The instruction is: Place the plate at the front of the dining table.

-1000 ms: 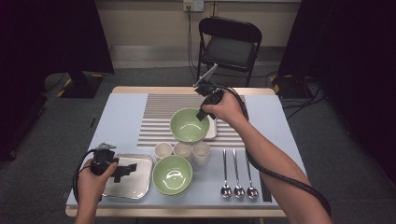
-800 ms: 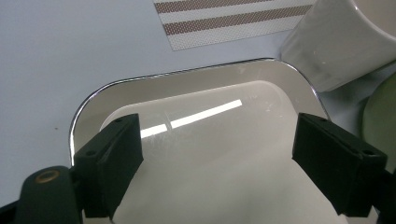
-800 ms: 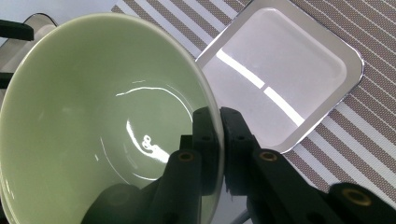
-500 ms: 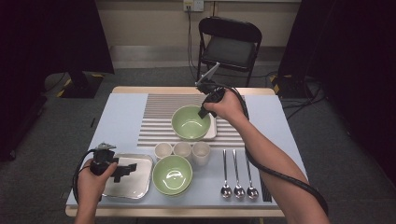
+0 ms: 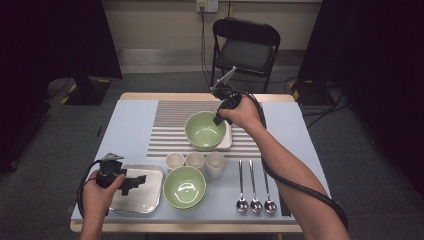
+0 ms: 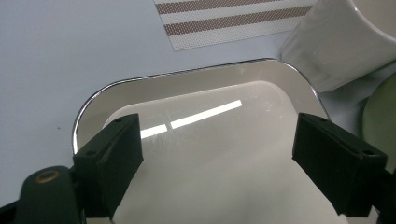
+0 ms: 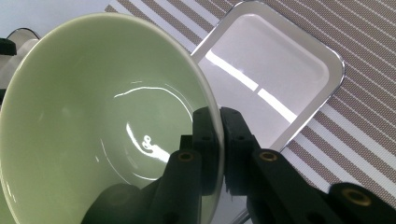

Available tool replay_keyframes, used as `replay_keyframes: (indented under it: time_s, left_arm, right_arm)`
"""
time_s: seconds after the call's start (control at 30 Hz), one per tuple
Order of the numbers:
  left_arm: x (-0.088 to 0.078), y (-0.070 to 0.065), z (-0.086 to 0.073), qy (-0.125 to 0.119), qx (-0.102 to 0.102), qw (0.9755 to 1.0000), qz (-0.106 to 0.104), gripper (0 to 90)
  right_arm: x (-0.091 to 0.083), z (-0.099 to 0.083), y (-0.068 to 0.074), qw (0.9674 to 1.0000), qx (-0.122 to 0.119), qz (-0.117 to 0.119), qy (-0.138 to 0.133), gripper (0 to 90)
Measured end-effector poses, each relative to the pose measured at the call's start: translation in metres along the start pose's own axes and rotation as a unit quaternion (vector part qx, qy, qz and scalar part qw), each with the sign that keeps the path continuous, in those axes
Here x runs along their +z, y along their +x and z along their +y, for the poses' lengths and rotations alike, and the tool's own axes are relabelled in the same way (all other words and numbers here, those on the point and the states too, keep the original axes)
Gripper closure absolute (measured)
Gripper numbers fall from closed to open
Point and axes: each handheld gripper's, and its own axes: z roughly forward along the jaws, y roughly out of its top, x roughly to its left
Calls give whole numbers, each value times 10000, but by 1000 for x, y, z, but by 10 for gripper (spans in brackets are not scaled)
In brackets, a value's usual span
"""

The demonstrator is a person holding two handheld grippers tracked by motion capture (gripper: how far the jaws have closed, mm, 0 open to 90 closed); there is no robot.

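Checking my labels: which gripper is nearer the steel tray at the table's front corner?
Left. The left gripper hovers right over the steel tray; the right gripper is farther back, clamped on a green bowl's rim.

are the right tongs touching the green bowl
Touching: in the right gripper view the right tongs are clamped on the green bowl rim, one jaw each side.

Recording studio: black curtains (image 5: pixel 60 35), folding chair (image 5: pixel 243 50).

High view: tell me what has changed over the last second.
Nothing visibly changed. The right tool stays clamped on the rim of the green bowl over the white tray, and the left tool still hovers open above the metal tray.
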Motion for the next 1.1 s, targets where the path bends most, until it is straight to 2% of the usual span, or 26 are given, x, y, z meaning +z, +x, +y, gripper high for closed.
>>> replay_keyframes:
  time_s: [0.37,0.43,1.1]
  left_arm:
    - [0,2,-1,-16,-26,10000,8,156]
    - [0,2,-1,-19,-40,10000,3,156]
    - [-3,3,-1,16,-36,10000,20,159]
  right_arm:
    - [4,1,-3,9999,129,-18,-82,859]
    - [5,2,-4,9998,138,-77,-96,859]
    - [10,4,-15,9994,334,-108,-42,859]
